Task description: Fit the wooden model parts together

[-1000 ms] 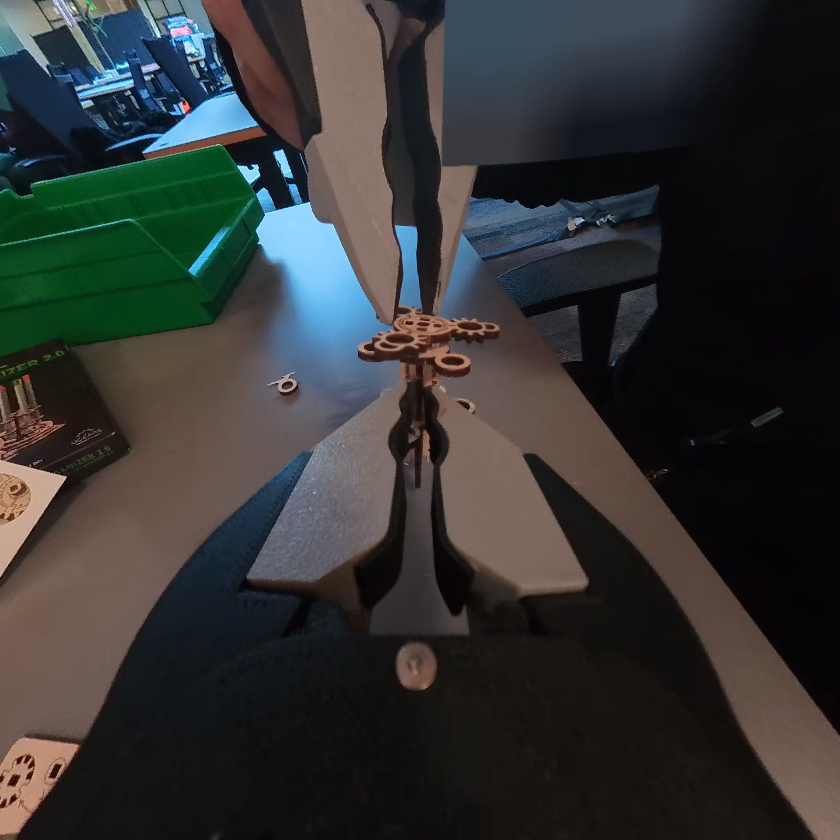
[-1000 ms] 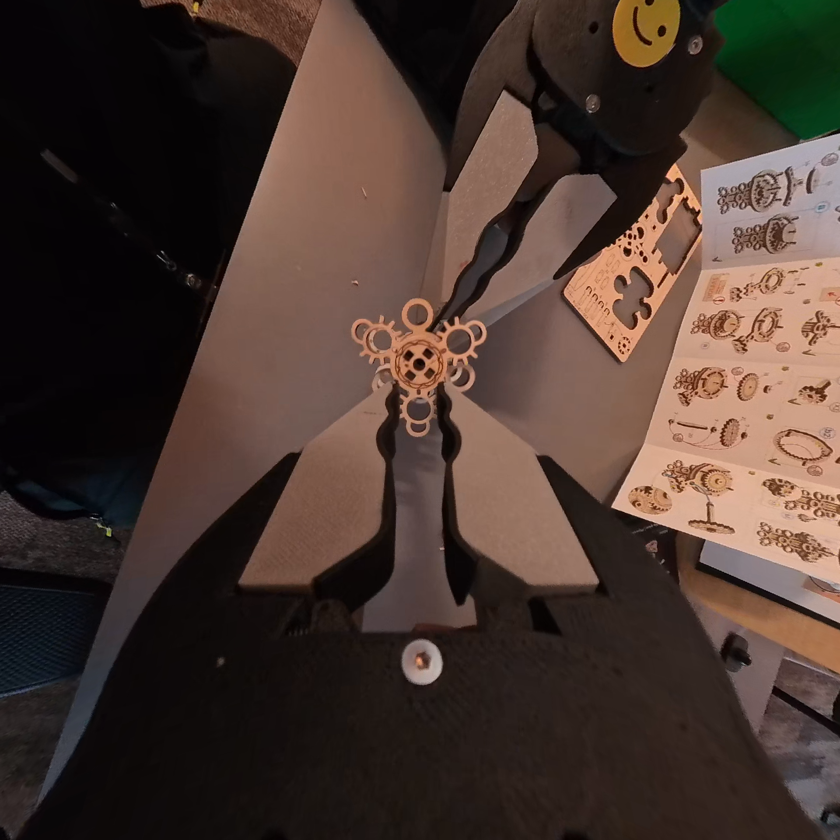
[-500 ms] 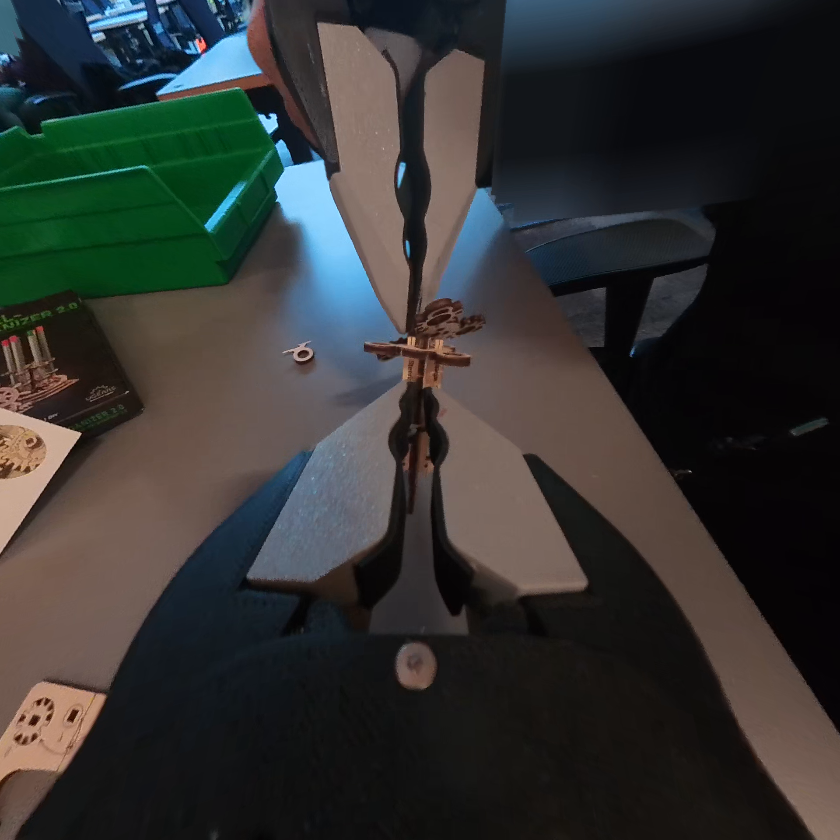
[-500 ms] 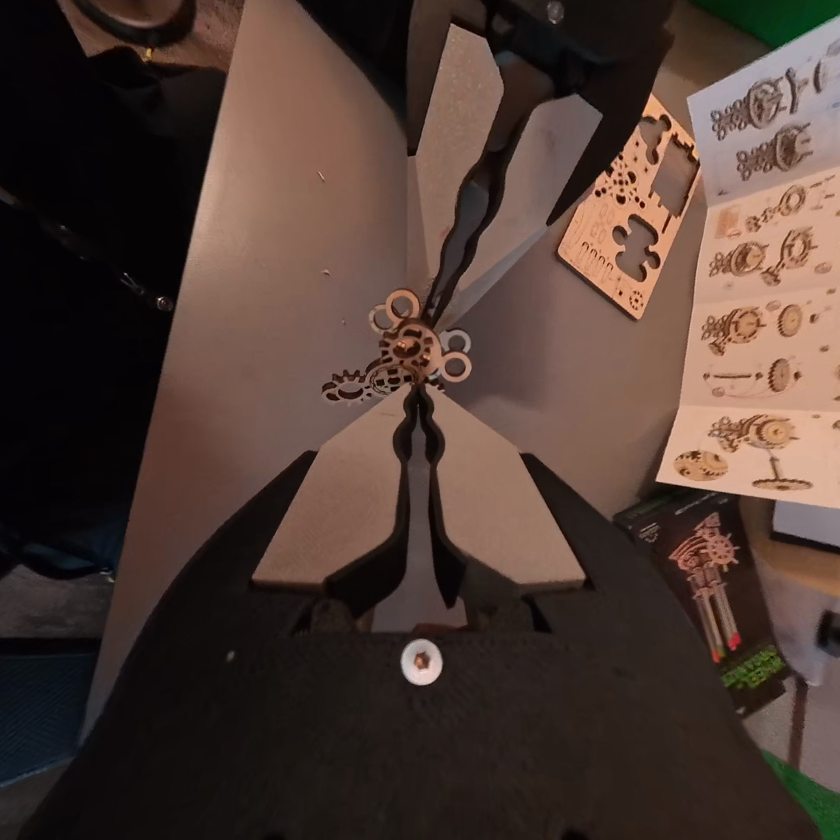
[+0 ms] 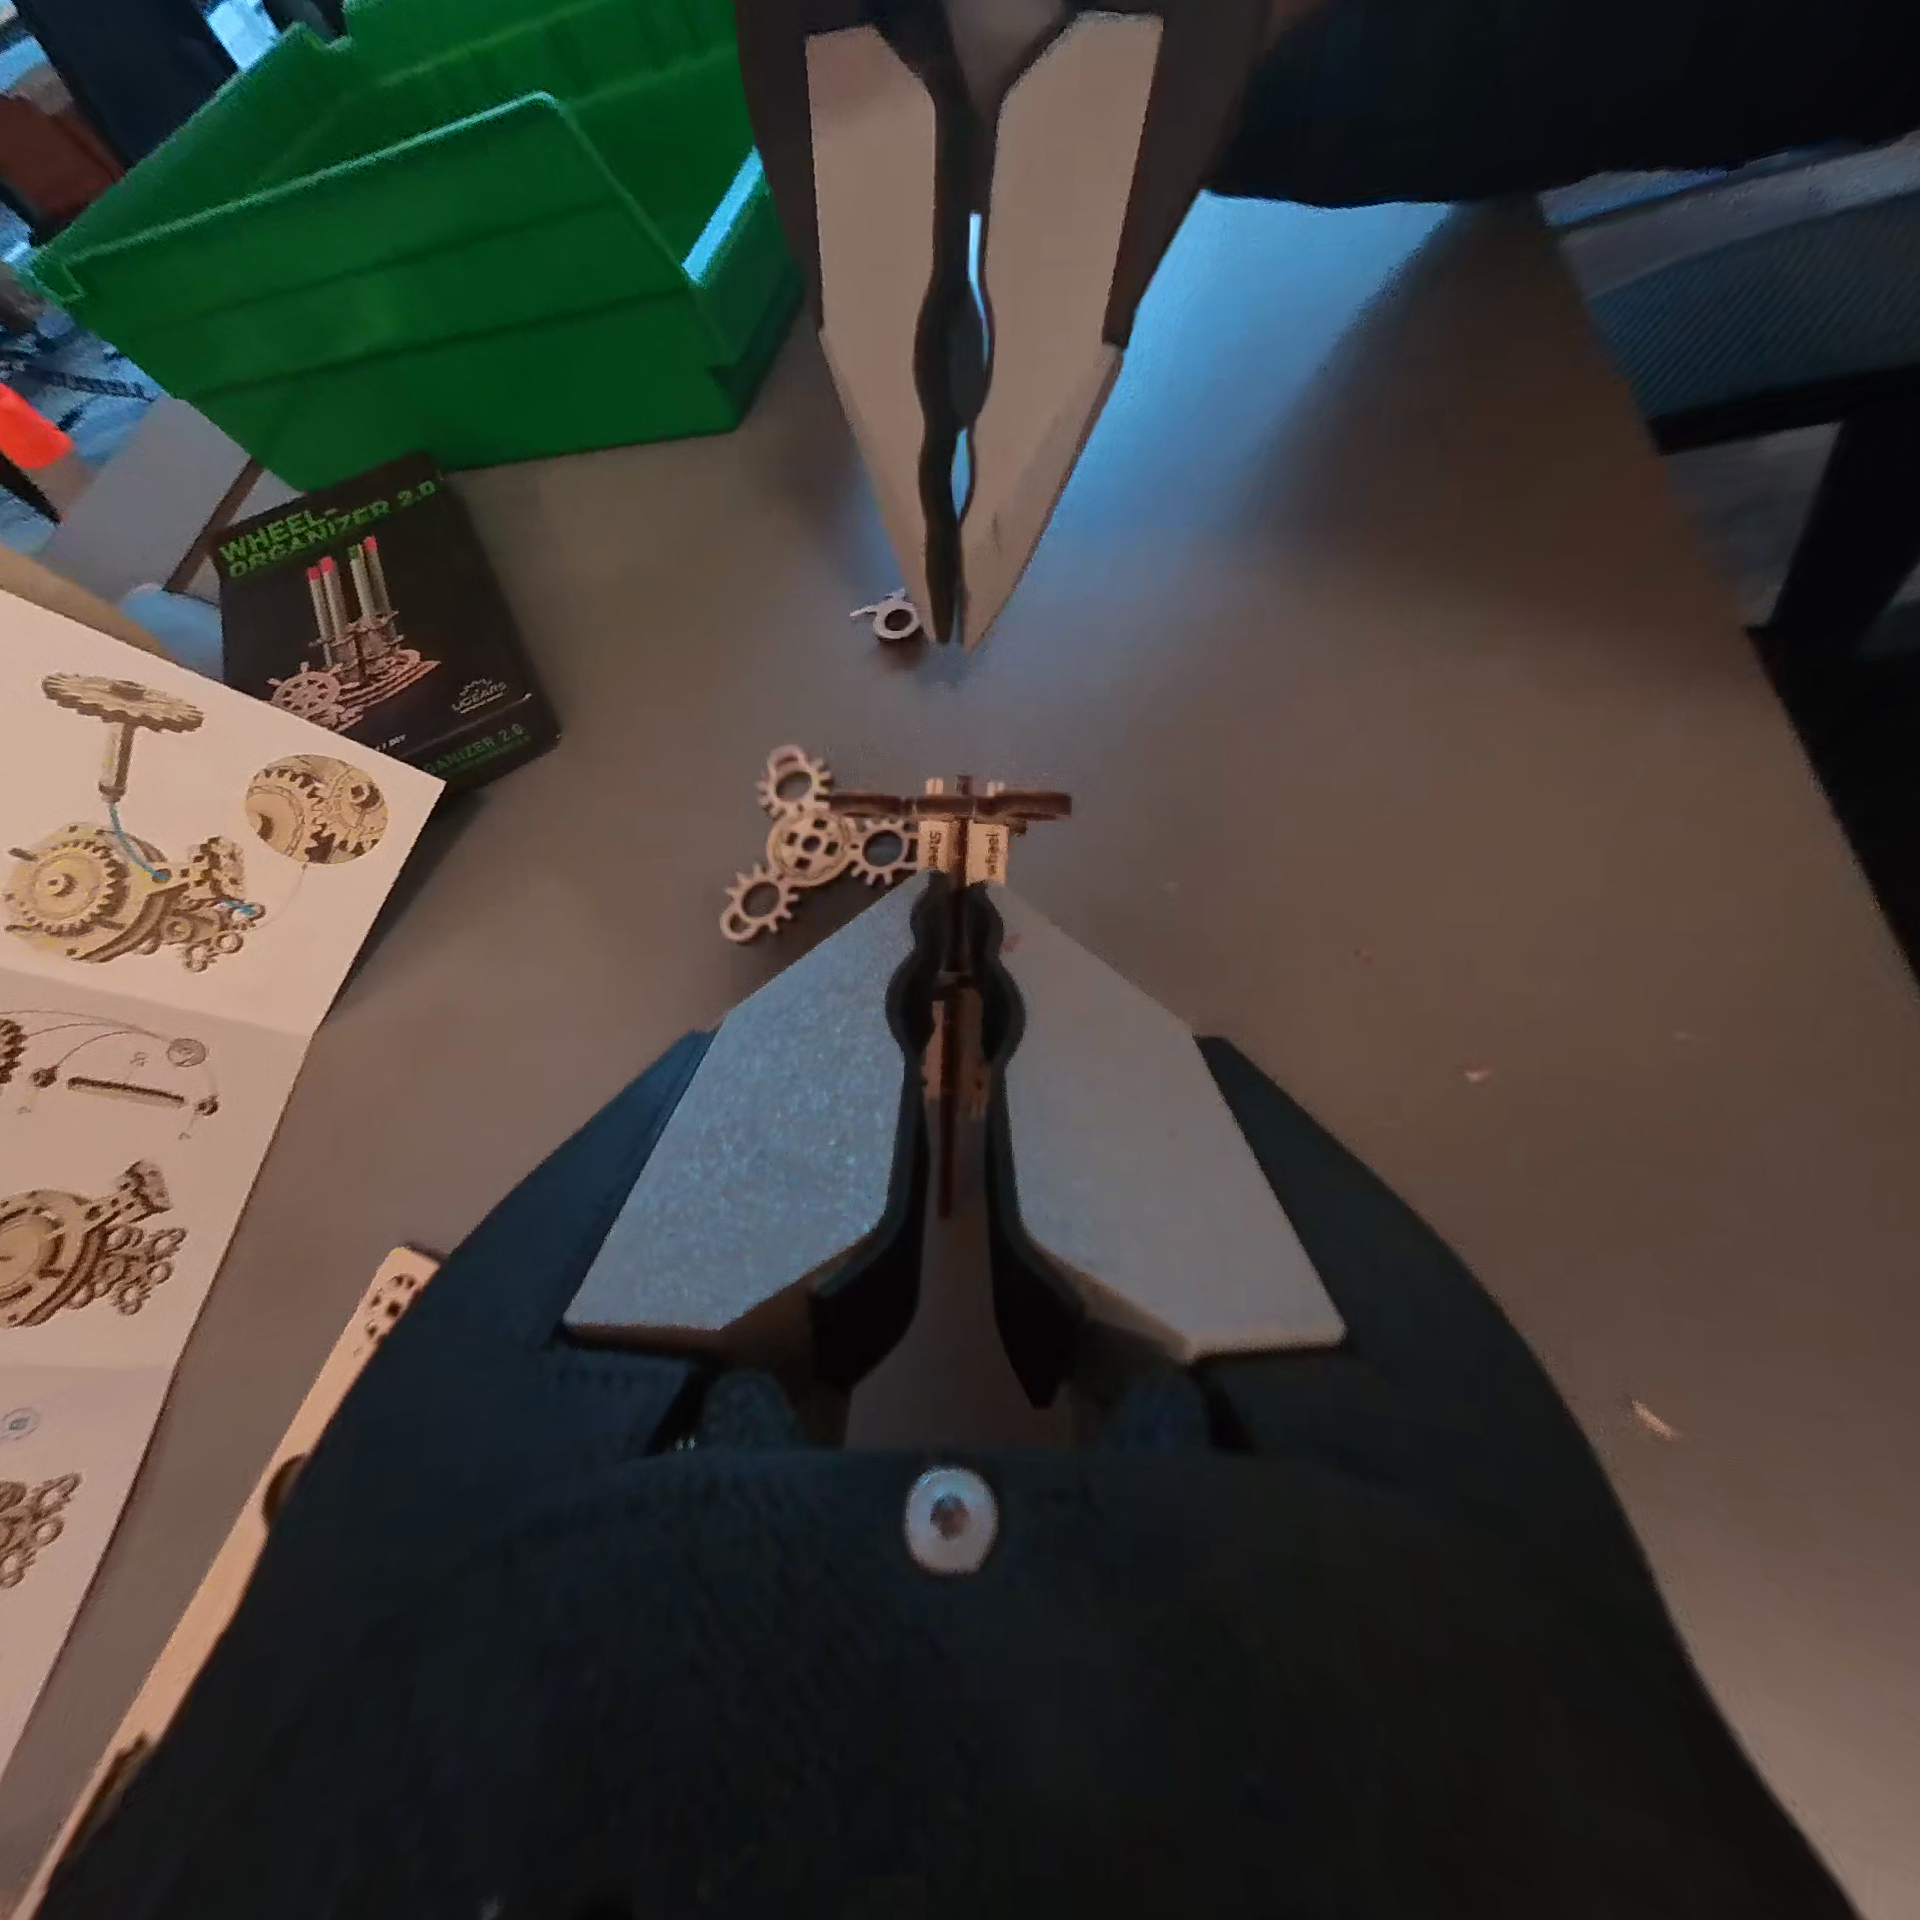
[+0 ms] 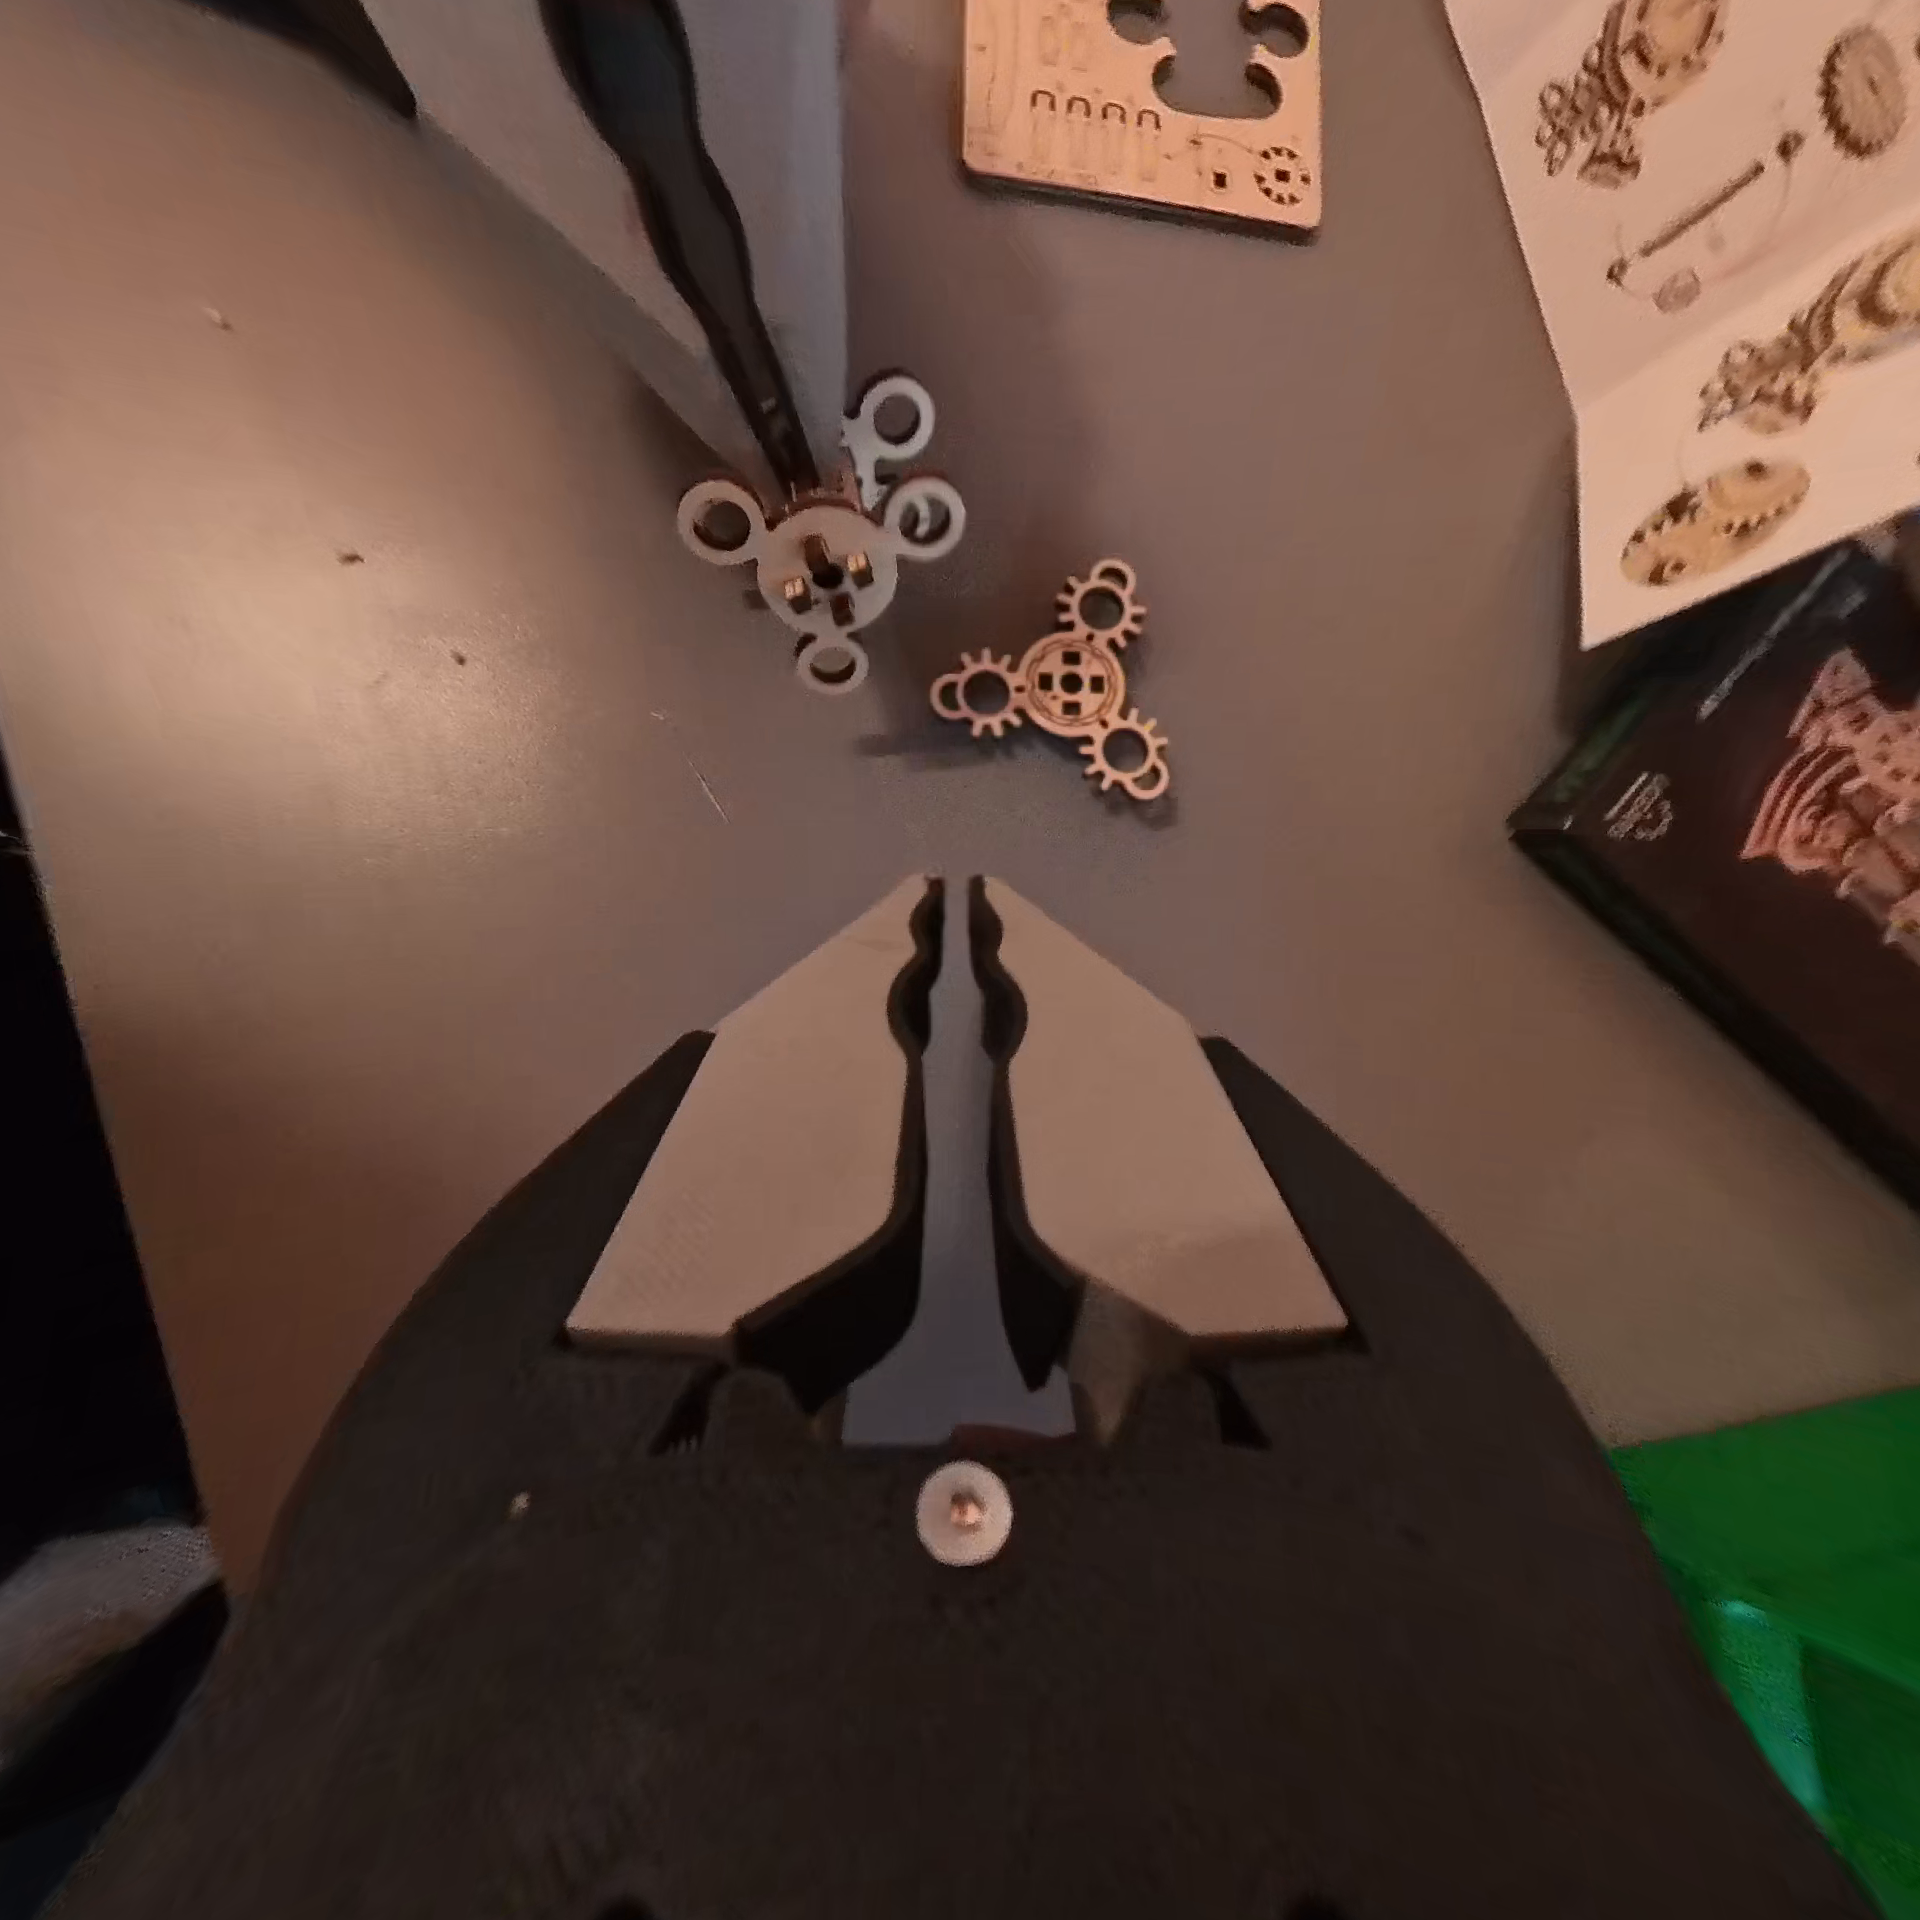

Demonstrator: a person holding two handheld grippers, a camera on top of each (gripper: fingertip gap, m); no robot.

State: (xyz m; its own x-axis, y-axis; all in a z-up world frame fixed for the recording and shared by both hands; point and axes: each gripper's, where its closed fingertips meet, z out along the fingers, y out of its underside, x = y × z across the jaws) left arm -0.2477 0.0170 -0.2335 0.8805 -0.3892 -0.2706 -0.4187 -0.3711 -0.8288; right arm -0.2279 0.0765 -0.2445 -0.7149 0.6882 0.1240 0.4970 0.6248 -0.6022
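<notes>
The ringed assembly (image 5: 951, 831) is pinched by its stem in the left gripper (image 5: 956, 883), long axis along the fingers; the right gripper (image 6: 948, 883), nearly closed, is empty; the gear piece (image 6: 1060, 684) lies flat mid-table (image 6: 416, 675), with bare surface around it.

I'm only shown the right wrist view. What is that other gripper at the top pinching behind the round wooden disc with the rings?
Observer: The left gripper is shut on a thin wooden shaft that runs back inside its grip. The disc sits on the shaft's end.
Operator: Is anything hidden near my own gripper?
Observer: Yes. In the left wrist view, a small ring piece lies on the table, seemingly beside the right gripper.
</notes>
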